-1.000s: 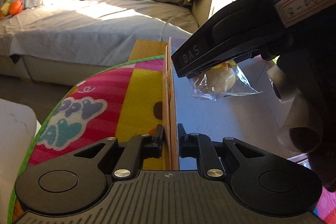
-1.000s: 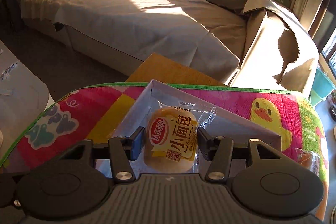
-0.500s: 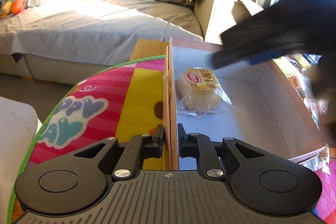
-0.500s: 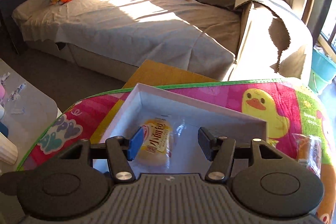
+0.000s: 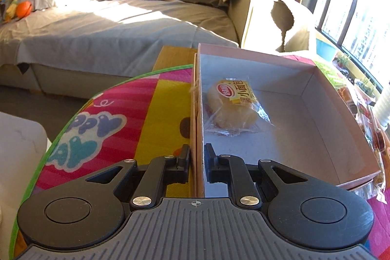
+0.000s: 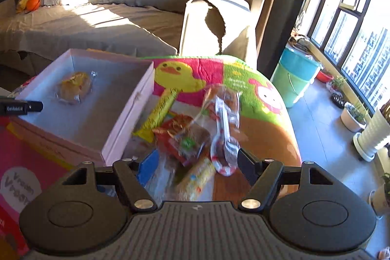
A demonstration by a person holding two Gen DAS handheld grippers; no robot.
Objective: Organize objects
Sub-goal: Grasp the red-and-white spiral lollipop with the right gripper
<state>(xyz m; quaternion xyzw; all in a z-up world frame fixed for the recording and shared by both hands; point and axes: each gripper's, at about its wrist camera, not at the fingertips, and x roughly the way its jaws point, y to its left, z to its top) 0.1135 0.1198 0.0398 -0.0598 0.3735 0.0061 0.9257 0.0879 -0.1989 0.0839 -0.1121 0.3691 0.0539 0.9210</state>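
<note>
A shallow pink box (image 5: 314,70) with a white inside stands on the colourful play mat (image 5: 117,118). One wrapped small bun (image 5: 234,106) lies inside it near the left wall. My left gripper (image 5: 197,157) is shut on that left wall of the box. In the right wrist view the box (image 6: 126,118) is at the left with the bun (image 6: 73,88) in it. My right gripper (image 6: 195,162) hovers over a heap of wrapped snacks (image 6: 187,138) on the mat, its jaws opening with nothing pressed between them. A tip of the left gripper (image 6: 22,107) shows at the left edge.
A long yellow snack pack (image 6: 160,113) and a clear pack with a white spoon (image 6: 224,123) lie in the heap. A grey sofa (image 5: 109,23) stands behind the mat. A teal bucket (image 6: 295,77) and plant pots (image 6: 353,116) stand by the windows at the right.
My right gripper let go of the bun in the box, opened wider and swung right to the snack heap. The left gripper kept its grip on the box wall.
</note>
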